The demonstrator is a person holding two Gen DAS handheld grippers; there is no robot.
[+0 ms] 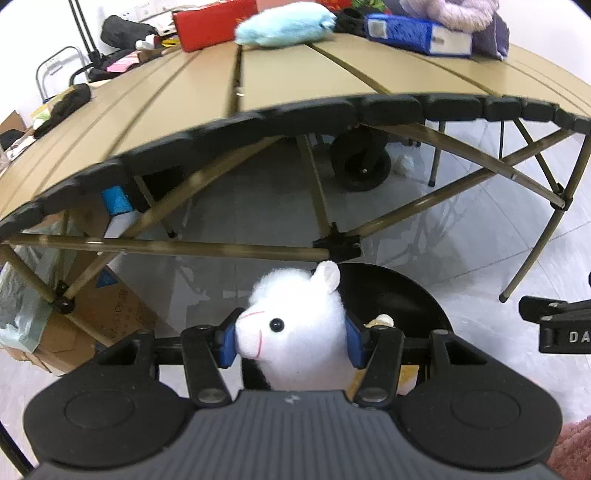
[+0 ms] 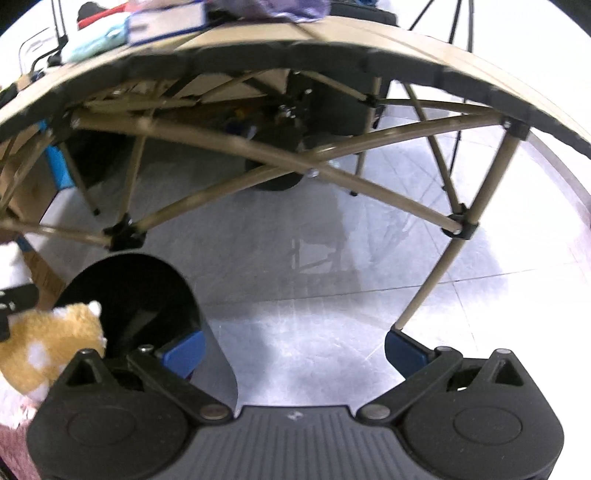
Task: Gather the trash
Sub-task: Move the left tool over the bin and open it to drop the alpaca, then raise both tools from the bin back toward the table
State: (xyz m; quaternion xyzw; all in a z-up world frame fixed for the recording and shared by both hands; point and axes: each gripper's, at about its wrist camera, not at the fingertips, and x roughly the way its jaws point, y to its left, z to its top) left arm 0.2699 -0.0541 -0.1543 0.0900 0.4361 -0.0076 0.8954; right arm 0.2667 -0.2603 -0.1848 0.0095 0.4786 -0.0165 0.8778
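My left gripper (image 1: 291, 341) is shut on a white plush alpaca (image 1: 295, 332), its blue pads pressing both sides of the head. Behind the toy stands a round black bin (image 1: 399, 299), with something tan showing beside the alpaca. In the right wrist view the same black bin (image 2: 136, 295) sits at the lower left, and an orange-and-white plush (image 2: 48, 343) is at its rim. My right gripper (image 2: 293, 352) stands open over bare floor with nothing between its blue pads, to the right of the bin.
A tan folding table (image 1: 295, 77) spans the top, its crossed legs (image 2: 317, 171) reaching the floor ahead. On it lie a light blue cushion (image 1: 284, 24), a blue box (image 1: 417, 33) and a red box (image 1: 210, 22). A cardboard box (image 1: 110, 314) and a black wheel (image 1: 360, 162) sit underneath.
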